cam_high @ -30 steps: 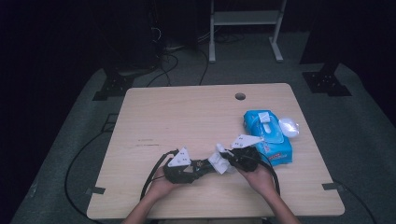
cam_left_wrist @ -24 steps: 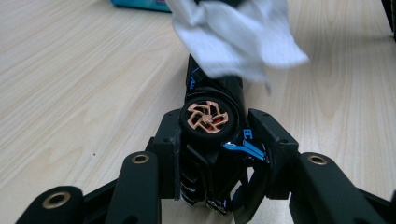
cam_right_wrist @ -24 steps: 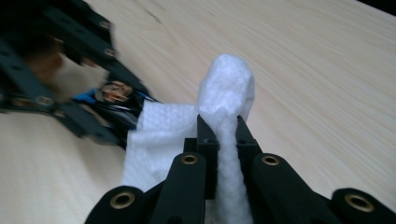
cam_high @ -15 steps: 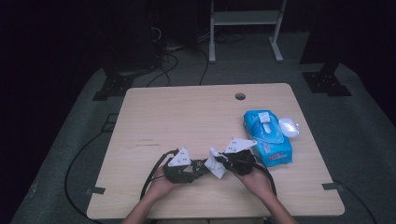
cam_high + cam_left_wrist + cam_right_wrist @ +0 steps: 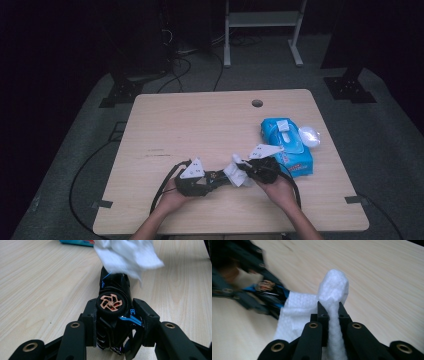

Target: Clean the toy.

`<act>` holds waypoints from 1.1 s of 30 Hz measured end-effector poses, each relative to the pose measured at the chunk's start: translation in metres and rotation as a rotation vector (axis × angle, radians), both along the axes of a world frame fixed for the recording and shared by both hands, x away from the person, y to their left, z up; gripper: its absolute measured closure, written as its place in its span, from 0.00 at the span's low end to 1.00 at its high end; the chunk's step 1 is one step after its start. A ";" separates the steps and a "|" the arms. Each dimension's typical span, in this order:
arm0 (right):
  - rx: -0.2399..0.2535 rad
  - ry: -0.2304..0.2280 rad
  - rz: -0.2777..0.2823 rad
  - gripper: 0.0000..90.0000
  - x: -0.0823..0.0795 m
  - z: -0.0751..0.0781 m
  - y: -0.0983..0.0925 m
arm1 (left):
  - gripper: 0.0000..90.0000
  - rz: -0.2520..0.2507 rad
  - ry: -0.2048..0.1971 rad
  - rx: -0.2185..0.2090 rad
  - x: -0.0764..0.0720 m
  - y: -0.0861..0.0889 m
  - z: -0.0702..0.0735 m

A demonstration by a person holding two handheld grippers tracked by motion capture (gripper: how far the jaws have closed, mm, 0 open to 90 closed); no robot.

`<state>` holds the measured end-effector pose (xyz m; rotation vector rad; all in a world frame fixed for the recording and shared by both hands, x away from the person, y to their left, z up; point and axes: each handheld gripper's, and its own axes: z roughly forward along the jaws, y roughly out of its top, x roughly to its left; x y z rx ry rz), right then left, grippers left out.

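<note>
Left gripper [image 5: 216,178]: near edge of the table [image 5: 200,120], held in the left hand [image 5: 172,197]; jaws clamped on a black toy car [image 5: 113,307]. In the left gripper view the car lay lengthwise between the jaws, a copper-spoked wheel [image 5: 111,302] facing the camera, blue trim along its side, its far end under the wipe.

Right gripper [image 5: 245,172]: just right of the left one, held in the right hand [image 5: 280,190]; jaws pressed together on a white wipe [image 5: 332,297]. In the right gripper view the wipe bunched into a rounded wad above the jaw tips, and a flat part spread left toward the car [image 5: 268,293]. From the high view the wipe [image 5: 236,172] sat between the two grippers, touching the car's end.

Car: off the table surface or on it, cannot tell; gripped at its middle.

Wipe pack [image 5: 285,145]: blue, flat on the table to the right of the right gripper, near it; white flap on top lifted.

White object [image 5: 309,135]: small, rounded, just beside the pack's right edge; kind unclear.

Table: light wood, round hole [image 5: 257,103] near the far edge.

Cables [image 5: 165,182]: black, looped from the left gripper over the near edge.
</note>
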<state>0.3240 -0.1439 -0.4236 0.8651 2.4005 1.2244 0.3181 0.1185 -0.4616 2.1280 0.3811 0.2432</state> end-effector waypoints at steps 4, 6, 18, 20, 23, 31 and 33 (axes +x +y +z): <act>-0.002 -0.004 -0.038 0.95 -0.001 0.000 -0.006 | 0.65 0.000 0.003 -0.002 0.001 0.000 0.000; 0.015 -0.011 0.020 0.95 -0.005 -0.001 0.007 | 0.65 0.001 0.006 -0.004 0.001 0.000 0.000; 0.057 0.027 0.044 0.95 -0.003 -0.001 0.013 | 0.65 0.002 0.003 -0.001 0.001 -0.001 0.000; 0.059 0.032 0.094 0.95 -0.005 -0.004 0.027 | 0.65 0.006 0.005 0.000 0.001 -0.001 0.000; 0.041 0.026 0.079 0.95 -0.003 -0.002 0.025 | 0.65 0.006 0.001 0.000 0.001 -0.001 0.000; 0.091 0.041 0.103 0.95 -0.007 -0.005 0.036 | 0.65 0.008 0.014 -0.006 0.002 -0.002 0.000; 0.076 0.034 0.138 0.95 -0.008 -0.004 0.044 | 0.65 0.007 0.013 -0.003 0.002 -0.002 0.000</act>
